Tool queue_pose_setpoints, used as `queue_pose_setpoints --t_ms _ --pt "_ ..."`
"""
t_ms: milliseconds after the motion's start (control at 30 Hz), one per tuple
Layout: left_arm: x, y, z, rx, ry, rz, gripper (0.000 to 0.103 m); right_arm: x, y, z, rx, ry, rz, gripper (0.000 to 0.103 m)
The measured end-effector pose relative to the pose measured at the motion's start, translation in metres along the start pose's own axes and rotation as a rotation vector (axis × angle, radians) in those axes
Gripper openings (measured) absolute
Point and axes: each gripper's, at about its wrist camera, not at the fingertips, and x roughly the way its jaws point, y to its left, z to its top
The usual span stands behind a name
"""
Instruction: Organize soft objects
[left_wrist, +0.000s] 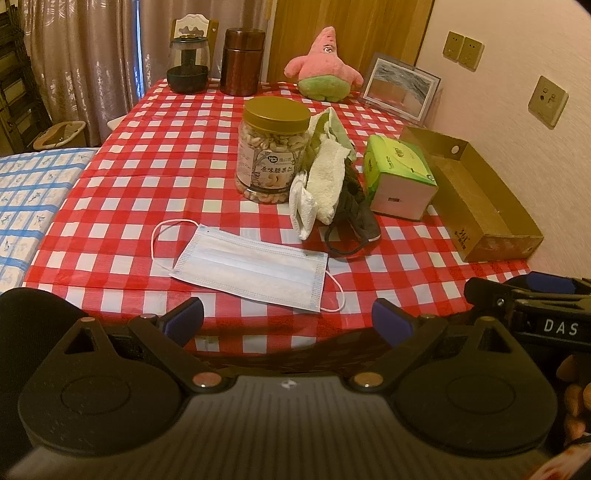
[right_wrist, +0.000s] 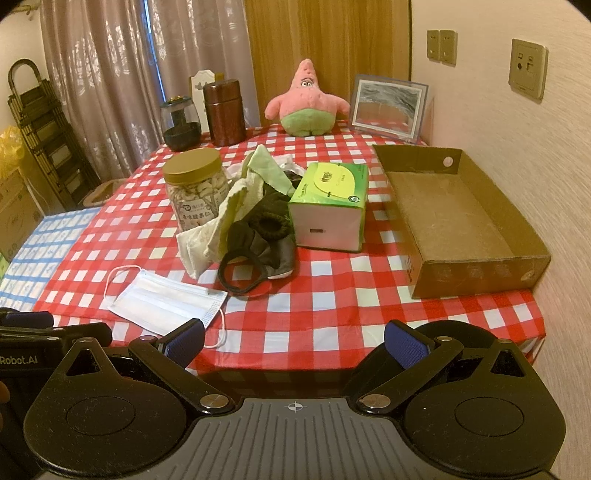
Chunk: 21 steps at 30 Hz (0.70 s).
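Both grippers hang at the near edge of the worktop (right_wrist: 332, 295) with nothing in them: the left gripper (left_wrist: 288, 319) has its blue pads spread wide apart, and so does the right gripper (right_wrist: 295, 345). The soft things lie ahead of them. From the left wrist view a blue face mask (left_wrist: 251, 269) lies flat on the checked cloth at about 12 o'clock, just beyond the pads, its ear loops trailing off at either end. Behind it, toward 1 o'clock, a heap leans between the nut jar (left_wrist: 273, 151) and the tissue box (left_wrist: 399, 177) — a white towel (left_wrist: 327, 181), a folded white mask (left_wrist: 304, 208) and a black mask (left_wrist: 360, 218) with a black hair tie on top, better seen from the right wrist. An empty cardboard tray (right_wrist: 454, 221) sits at about 1 o'clock from the right gripper, near the wall, and looks the likely place for them. All of these should be very light and limp — they will fold and droop once lifted, and nothing here is fragile. The flat mask gives little to bite on, so pinching a short pleated edge or an ear loop seems surest. The towel is bulkier and grippy; taking its upper fold should work, though it may drag the masks beneath along. A plush toy (left_wrist: 325, 70) stands far back at 12 o'clock.
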Motion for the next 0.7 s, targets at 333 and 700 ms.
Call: queue_pose_setpoints --t_ms 333,700 --pt "0.006 0.006 0.004 0.005 0.002 -0.034 0.095 0.002 -0.001 0.001 -0.004 -0.002 0.006 0.102" --pt "0.023 0.011 0.038 0.202 0.008 -0.104 0.095 0.018 -0.003 0.017 -0.030 -0.023 0.029 0.102"
